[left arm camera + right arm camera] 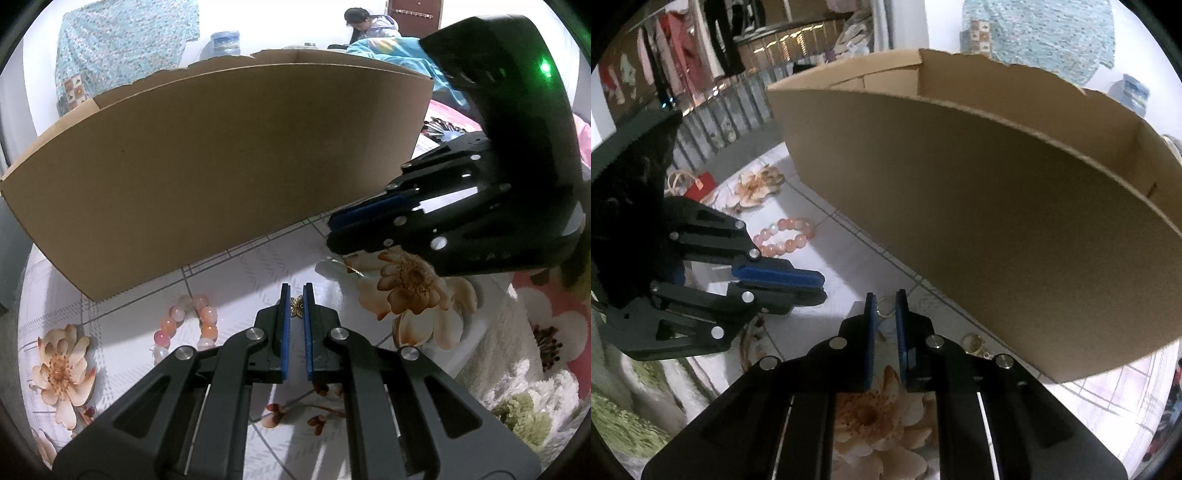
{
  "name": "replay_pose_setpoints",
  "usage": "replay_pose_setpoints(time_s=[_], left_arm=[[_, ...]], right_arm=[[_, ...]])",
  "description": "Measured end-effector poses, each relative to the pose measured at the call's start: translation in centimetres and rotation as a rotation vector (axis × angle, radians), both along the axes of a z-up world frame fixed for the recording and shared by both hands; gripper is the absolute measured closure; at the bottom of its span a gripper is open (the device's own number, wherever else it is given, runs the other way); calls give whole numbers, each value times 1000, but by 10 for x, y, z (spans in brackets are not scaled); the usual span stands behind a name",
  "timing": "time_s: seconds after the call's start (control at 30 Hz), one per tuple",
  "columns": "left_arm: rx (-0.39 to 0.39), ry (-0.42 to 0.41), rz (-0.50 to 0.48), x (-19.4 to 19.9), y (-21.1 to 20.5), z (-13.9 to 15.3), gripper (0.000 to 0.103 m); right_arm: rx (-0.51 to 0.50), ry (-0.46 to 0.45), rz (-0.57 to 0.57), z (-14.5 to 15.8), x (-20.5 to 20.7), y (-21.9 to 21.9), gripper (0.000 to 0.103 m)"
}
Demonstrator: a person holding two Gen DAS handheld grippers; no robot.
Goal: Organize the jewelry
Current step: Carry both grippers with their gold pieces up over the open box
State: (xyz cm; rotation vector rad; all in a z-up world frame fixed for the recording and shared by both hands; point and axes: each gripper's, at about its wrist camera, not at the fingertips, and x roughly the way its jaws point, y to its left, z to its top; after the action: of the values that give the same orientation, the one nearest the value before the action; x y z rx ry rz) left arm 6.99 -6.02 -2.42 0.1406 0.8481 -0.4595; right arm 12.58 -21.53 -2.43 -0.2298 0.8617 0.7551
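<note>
**A:** Floral-printed white covering on the desk [258, 266], with a tall brown cardboard box [221, 158] standing just beyond both grippers. What's the left gripper [297, 295] got?

**B:** A small bronze filigree ornament [297, 306], pinched between its blue pads, jaws nearly pressed together. It sits right at the fingertips, low over the desk.

**A:** And the right gripper [885, 301]?

**B:** Its jaws have drawn in around a thin silver ring [885, 306] between the tips; they look to be touching it, though I can't swear the grip is firm. Another gold-coloured piece [973, 343] lies just to its right, near the foot of the box.

**A:** Anything further out?

**B:** A bracelet of pink and peach beads [786, 236], beyond and left of the left gripper, untouched.

**A:** So which step is this?

**B:** Picking up, I'd judge: both pieces gripped, neither in the box yet. Next both need lifting clear over the high near wall of the box before release; small pieces could slip.
</note>
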Motion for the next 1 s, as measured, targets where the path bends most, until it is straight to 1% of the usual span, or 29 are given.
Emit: replay_pose_setpoints(time_s=[0.27,0.53,0.63,0.7,0.77,0.83,0.9,1.0], left_arm=[[-7,-12,-9,-6,5,4,98],[-9,-93,-20,-25,8,27,98],[-25,-98,-18,-31,11,34,98],[-25,-87,-22,-31,14,34,98],[2,-61,-18,-29,12,31,98],[8,-26,-18,-26,9,26,93],[9,14,-21,-23,9,19,81],[26,44,-29,-17,5,11,80]], right_arm=[[72,-22,-80,15,-14,-22,92],[139,-67,-129,38,-33,-39,92],[177,-75,-145,45,-38,-45,92],[188,-76,-152,46,-40,-47,92],[193,-69,-158,43,-43,-47,92],[199,-55,-169,38,-45,-46,92],[212,-36,-183,30,-47,-45,92],[246,1,-205,18,-49,-45,92]])
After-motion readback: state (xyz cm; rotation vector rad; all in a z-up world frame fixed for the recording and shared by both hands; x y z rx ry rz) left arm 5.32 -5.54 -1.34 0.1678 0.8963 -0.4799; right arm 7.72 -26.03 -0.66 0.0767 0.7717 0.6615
